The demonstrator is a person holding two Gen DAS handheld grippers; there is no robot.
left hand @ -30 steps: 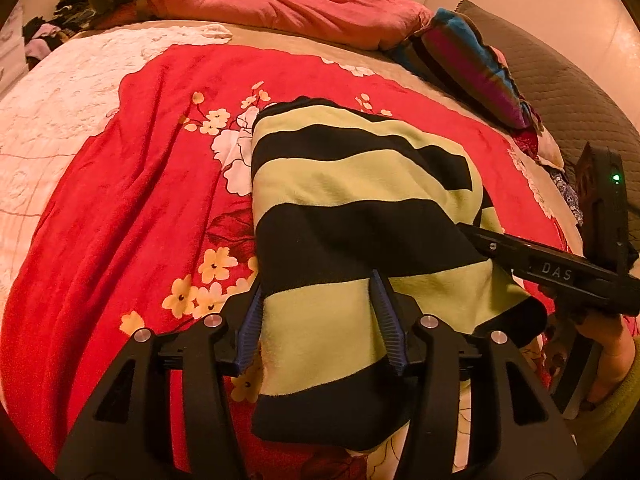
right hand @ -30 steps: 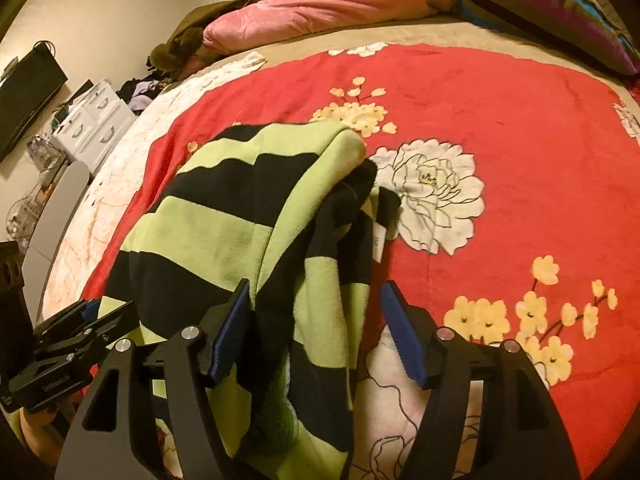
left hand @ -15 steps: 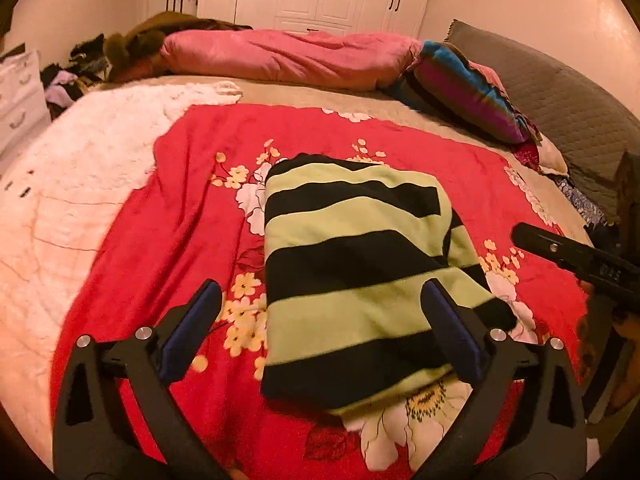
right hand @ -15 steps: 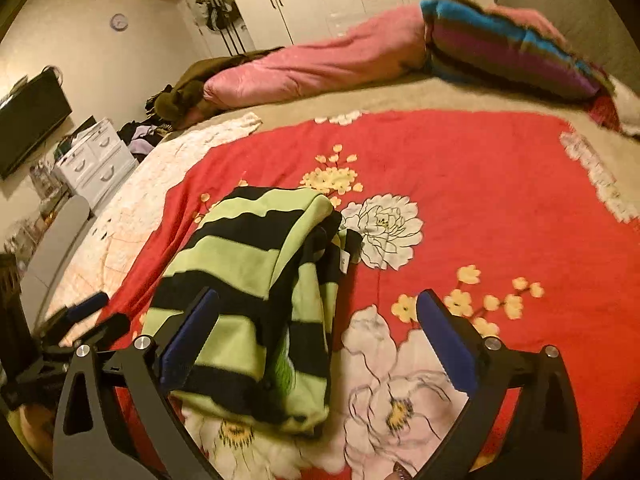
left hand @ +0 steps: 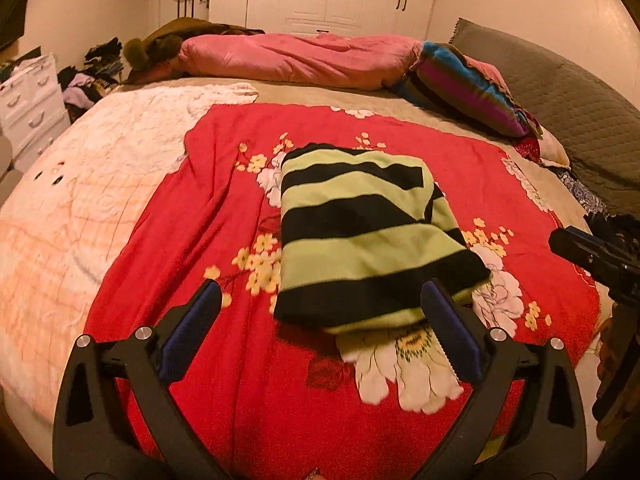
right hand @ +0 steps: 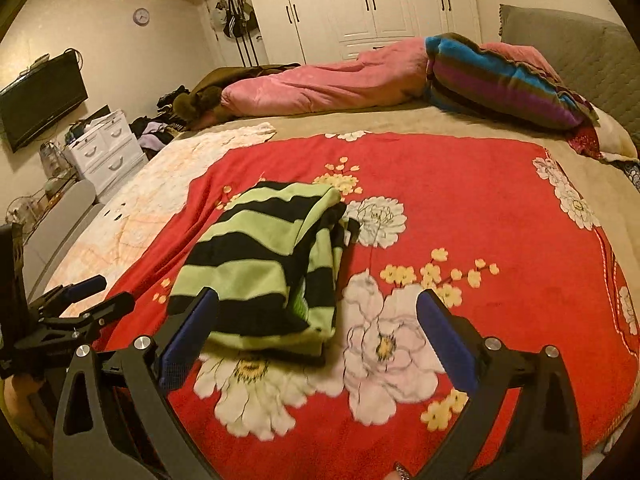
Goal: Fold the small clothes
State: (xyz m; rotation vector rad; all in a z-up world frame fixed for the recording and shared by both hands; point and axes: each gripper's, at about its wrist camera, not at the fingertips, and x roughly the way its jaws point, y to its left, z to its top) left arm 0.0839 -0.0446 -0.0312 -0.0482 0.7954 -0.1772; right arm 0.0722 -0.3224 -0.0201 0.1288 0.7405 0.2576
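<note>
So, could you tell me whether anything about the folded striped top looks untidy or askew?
Slightly: on the striped top's right-hand edge the layers splay apart instead of lining up, and a bright green patch peeks out between them. Otherwise it lies flat.

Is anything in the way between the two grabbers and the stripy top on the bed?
Nothing visible is. The folded stripy top lies alone on the red blanket. The left gripper and the right gripper are both open just in front of it, with only bare blanket between.
</note>
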